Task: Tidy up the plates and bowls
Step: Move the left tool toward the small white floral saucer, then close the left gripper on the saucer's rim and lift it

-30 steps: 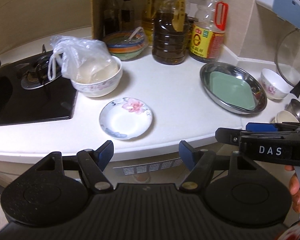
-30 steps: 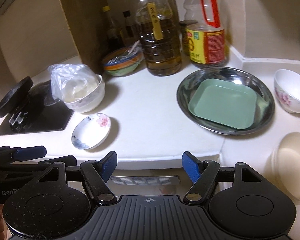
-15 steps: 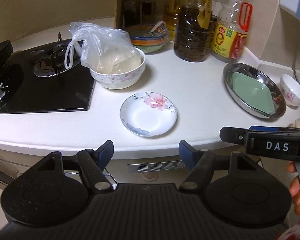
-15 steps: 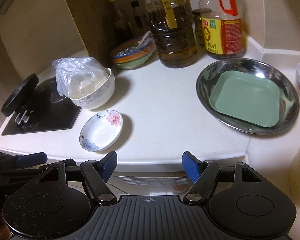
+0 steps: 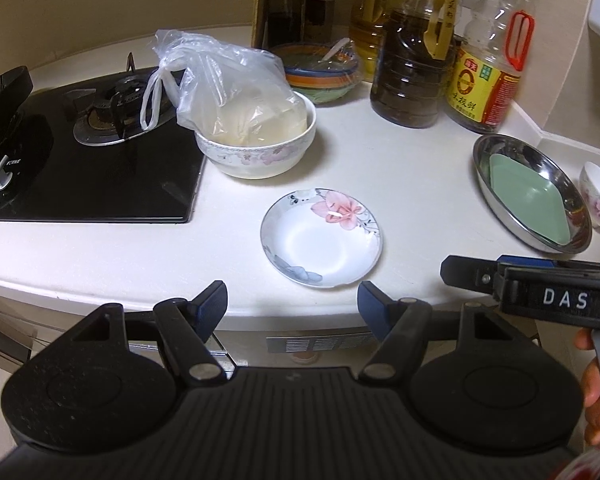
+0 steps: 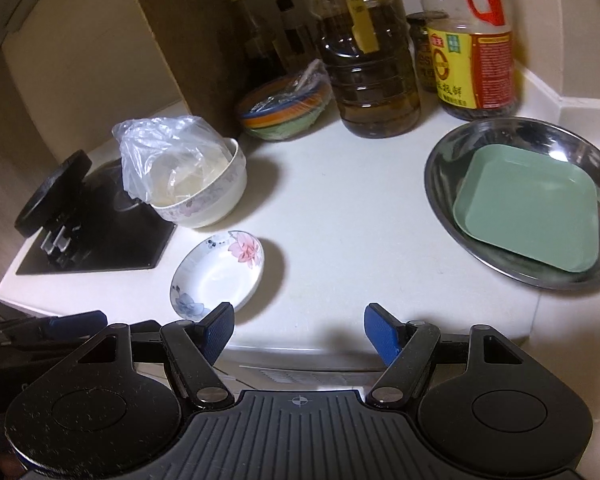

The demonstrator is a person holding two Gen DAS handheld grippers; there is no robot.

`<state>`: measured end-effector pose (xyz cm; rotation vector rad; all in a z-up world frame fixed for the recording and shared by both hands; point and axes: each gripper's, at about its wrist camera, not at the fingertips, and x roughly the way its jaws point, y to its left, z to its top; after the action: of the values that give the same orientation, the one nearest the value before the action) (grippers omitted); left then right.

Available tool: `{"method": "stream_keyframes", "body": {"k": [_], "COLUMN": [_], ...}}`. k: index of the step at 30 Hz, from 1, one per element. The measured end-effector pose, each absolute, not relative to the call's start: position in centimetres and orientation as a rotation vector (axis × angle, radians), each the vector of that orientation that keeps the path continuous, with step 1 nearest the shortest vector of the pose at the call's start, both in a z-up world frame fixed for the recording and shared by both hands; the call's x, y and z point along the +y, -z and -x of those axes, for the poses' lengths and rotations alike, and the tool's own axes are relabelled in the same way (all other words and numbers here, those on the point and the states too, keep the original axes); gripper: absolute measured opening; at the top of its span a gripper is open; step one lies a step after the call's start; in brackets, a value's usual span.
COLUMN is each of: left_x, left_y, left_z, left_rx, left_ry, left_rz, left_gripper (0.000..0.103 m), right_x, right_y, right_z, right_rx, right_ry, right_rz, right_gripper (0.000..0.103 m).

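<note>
A small white saucer with a pink flower (image 5: 321,238) lies on the white counter, just beyond my open, empty left gripper (image 5: 292,304); it also shows in the right wrist view (image 6: 218,272). A steel dish (image 6: 456,168) holding a green square plate (image 6: 528,208) sits at the right. A flowered bowl with a plastic bag in it (image 5: 256,152) stands by the stove. A small flowered bowl (image 5: 599,196) sits at the far right. My right gripper (image 6: 299,330) is open and empty at the counter's front edge, right of the saucer.
A black gas stove (image 5: 80,160) fills the left. Oil and sauce bottles (image 5: 412,60) and a striped bowl under plastic wrap (image 5: 320,74) line the back wall. The counter's front edge (image 5: 100,280) curves just below both grippers.
Both grippers have moved left and closer to the counter. The saucer now lies right in front of the left gripper. Both stay open.
</note>
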<state>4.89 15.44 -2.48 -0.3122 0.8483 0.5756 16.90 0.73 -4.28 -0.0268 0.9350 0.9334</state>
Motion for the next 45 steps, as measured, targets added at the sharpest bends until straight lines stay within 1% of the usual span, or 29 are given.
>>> {"method": "stream_keyframes", "body": {"k": [4,13,14,15,17,19,23,26,31,33,35,38,42,45], "left_x": [16.0,17.4,17.7,17.8,18.2,18.5,19.3,19.9,20.6,20.8,20.9,21.1,21.2,21.5], "left_y": [2.8,3.8,3.9,4.1,4.2,4.5,5.2,5.5,5.8,5.9,6.1,6.4,6.6,6.9], "left_z": [-5.0,-5.5,-5.6,-5.6,-5.8,-6.0,-6.5,-6.7,-7.2,-7.5,-7.8,-8.2,-8.6,-8.8], "left_rx": [0.855,0.856,0.857,0.855,0.85,0.85,0.858,0.862,0.86,0.863,0.867,0.872,0.877,0.886], "left_ry": [-0.587,-0.59,-0.59,-0.587,-0.582,-0.576,-0.571,-0.57,-0.561,-0.55,-0.538,-0.527,-0.518,-0.518], "left_rz": [0.317,0.317,0.318,0.319,0.319,0.316,0.324,0.33,0.332,0.333,0.335,0.334,0.332,0.339], "left_gripper": [0.07,0.069,0.069,0.069,0.068,0.067,0.065,0.061,0.059,0.057,0.051,0.047,0.043,0.035], "right_x": [1.5,3.4,3.7,3.9,4.5,4.9,5.7,6.4,7.6,7.9,8.1,8.4,8.7,8.9], "right_y": [4.8,5.5,5.7,5.8,6.1,6.4,6.7,7.0,7.5,7.7,7.9,8.1,8.3,8.5], "right_z": [-17.1,-17.1,-17.1,-17.1,-17.2,-17.4,-17.9,-18.2,-18.5,-18.6,-18.7,-19.0,-19.2,-19.2], "right_rx": [0.976,0.95,0.947,0.947,0.953,0.951,0.943,0.944,0.947,0.948,0.953,0.959,0.962,0.967], "right_ry": [-0.975,-0.99,-0.992,-0.996,-1.001,-1.001,-1.002,-1.004,-1.011,-1.012,-1.012,-1.009,-1.006,-1.007], "right_rz": [0.028,0.076,0.079,0.082,0.08,0.075,0.07,0.063,0.061,0.065,0.067,0.065,0.067,0.07], "right_gripper": [0.072,0.07,0.068,0.063,0.059,0.057,0.048,0.045,0.04,0.037,0.034,0.032,0.029,0.026]}}
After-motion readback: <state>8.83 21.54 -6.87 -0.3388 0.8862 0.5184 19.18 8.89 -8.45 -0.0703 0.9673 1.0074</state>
